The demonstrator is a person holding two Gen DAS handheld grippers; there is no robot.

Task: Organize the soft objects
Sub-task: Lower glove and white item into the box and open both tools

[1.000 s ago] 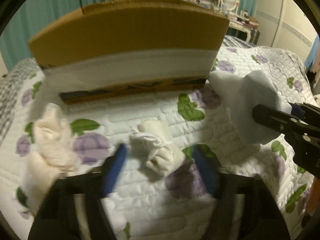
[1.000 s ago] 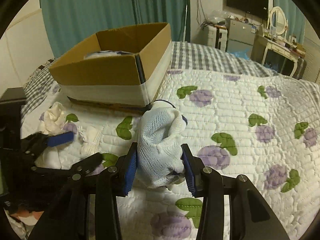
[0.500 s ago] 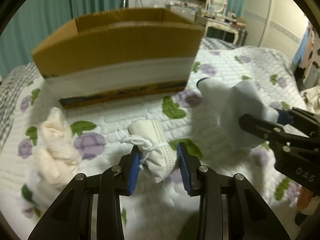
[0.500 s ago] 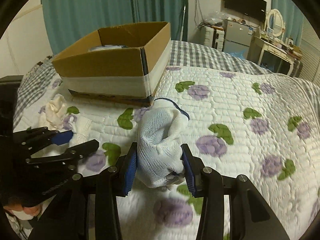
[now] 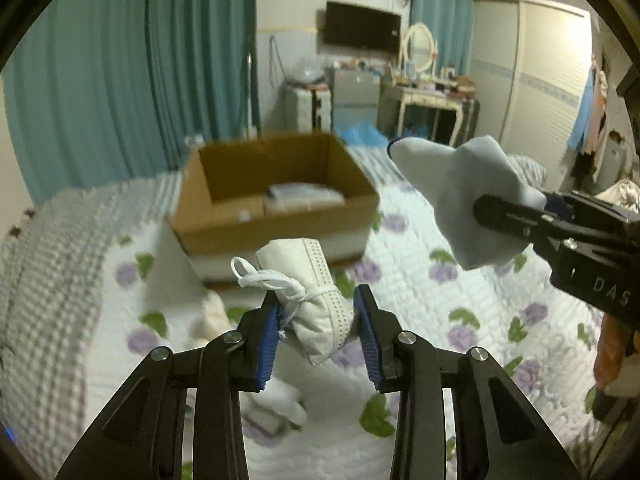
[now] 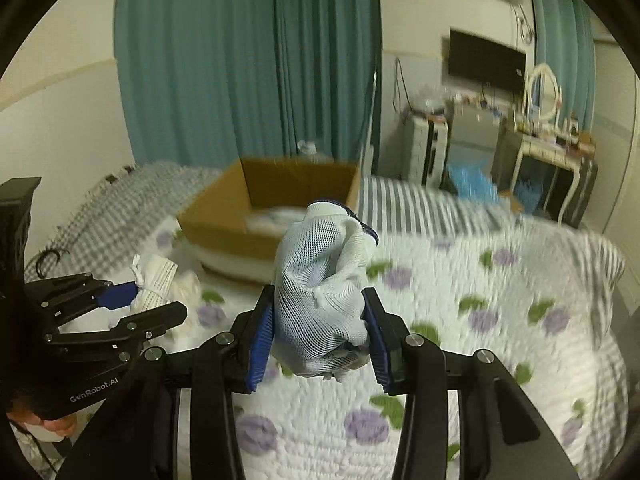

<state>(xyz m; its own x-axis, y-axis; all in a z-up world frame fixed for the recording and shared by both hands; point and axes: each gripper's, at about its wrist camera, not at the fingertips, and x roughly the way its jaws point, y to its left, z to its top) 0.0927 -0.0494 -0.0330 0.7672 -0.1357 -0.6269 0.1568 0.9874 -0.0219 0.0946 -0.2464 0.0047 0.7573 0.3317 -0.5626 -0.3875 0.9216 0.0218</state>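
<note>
My left gripper (image 5: 318, 320) is shut on a rolled white cloth bundle (image 5: 308, 292) tied with a string, held in the air above the quilt. My right gripper (image 6: 320, 336) is shut on a crumpled white mesh cloth (image 6: 320, 280) with a blue edge, also lifted. The mesh cloth shows in the left wrist view (image 5: 464, 200) at the right, and the bundle in the right wrist view (image 6: 156, 280) at the left. An open cardboard box (image 5: 276, 204) stands ahead on the bed with folded white items inside; it also shows in the right wrist view (image 6: 280, 208).
A cream cloth (image 5: 208, 316) and another white cloth (image 5: 280, 404) lie on the flowered quilt (image 5: 460, 336) below my left gripper. Teal curtains (image 6: 248, 60), a dressing table (image 6: 548, 152) and a wall television (image 5: 362, 28) stand beyond the bed.
Both grippers have risen well above the quilt with their cloths. The left gripper closed on the bundle and lifted it. The box's inside has come into view.
</note>
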